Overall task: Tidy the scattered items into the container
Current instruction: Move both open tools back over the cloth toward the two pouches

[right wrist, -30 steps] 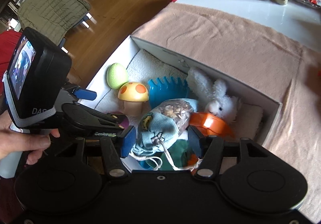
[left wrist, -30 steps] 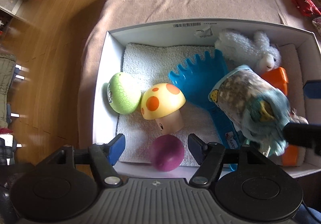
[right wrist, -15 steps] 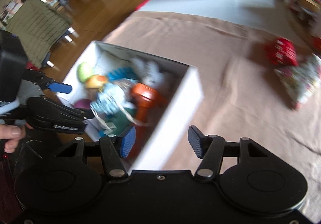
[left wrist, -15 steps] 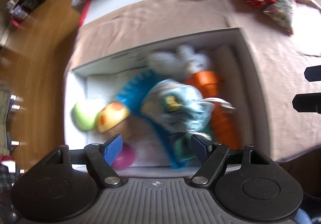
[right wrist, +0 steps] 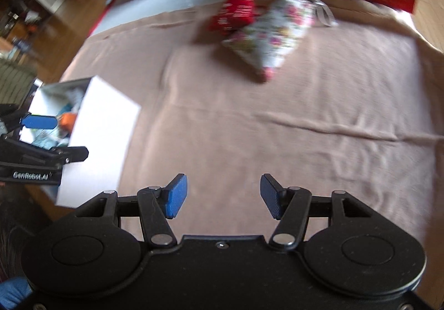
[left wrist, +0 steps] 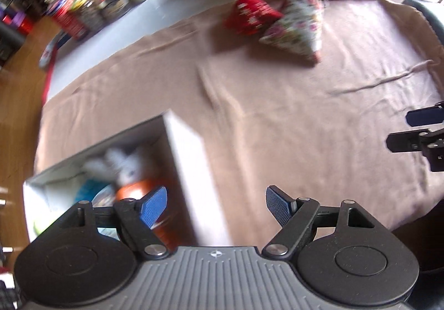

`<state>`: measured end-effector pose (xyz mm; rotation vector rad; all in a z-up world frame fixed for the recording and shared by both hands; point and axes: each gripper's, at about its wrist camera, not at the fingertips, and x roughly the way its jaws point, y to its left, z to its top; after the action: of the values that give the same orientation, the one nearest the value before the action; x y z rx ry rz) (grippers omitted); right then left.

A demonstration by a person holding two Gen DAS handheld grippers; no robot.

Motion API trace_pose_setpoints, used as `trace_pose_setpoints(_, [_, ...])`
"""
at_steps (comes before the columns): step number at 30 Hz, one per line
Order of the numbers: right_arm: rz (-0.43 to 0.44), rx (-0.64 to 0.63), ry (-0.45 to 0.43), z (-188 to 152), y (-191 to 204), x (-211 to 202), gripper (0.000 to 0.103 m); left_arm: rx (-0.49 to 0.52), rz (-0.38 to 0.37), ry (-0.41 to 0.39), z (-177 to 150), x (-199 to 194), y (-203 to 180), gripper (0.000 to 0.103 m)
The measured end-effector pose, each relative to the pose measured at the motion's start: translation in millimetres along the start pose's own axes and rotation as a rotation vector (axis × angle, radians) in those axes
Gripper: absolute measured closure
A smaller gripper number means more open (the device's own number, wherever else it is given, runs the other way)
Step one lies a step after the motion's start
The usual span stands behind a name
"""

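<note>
Floral-printed, cone-shaped pouch (right wrist: 273, 36) lies on the far side of the beige cloth (right wrist: 277, 129) covering the worktop, touching a red packet (right wrist: 236, 14) at its far left. Its long axis runs diagonally, tip toward the near left. Right gripper (right wrist: 223, 196) faces it more squarely, fingers moderately apart and empty. Left gripper (left wrist: 216, 208), fingers opening with nothing between them, hangs at the right wall of the white box (left wrist: 194, 168), near left.

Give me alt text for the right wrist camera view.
The right gripper, open and empty, hangs over a tan cloth; ahead lie a floral pouch and a red packet, with the white box at left.
</note>
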<state>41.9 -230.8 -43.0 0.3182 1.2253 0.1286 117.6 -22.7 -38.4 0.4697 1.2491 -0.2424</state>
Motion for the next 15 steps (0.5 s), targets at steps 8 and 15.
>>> trace_pose_setpoints(8, [-0.005,0.115,-0.056,27.2,-42.4,-0.5,0.046,-0.005,-0.009,-0.034,55.0,18.6,-34.4,0.023])
trace_pose_setpoints(15, [-0.002,0.183,-0.080,67.6,-59.6,19.4,0.043,-0.026,-0.009,-0.055,109.7,45.0,-36.3,0.023])
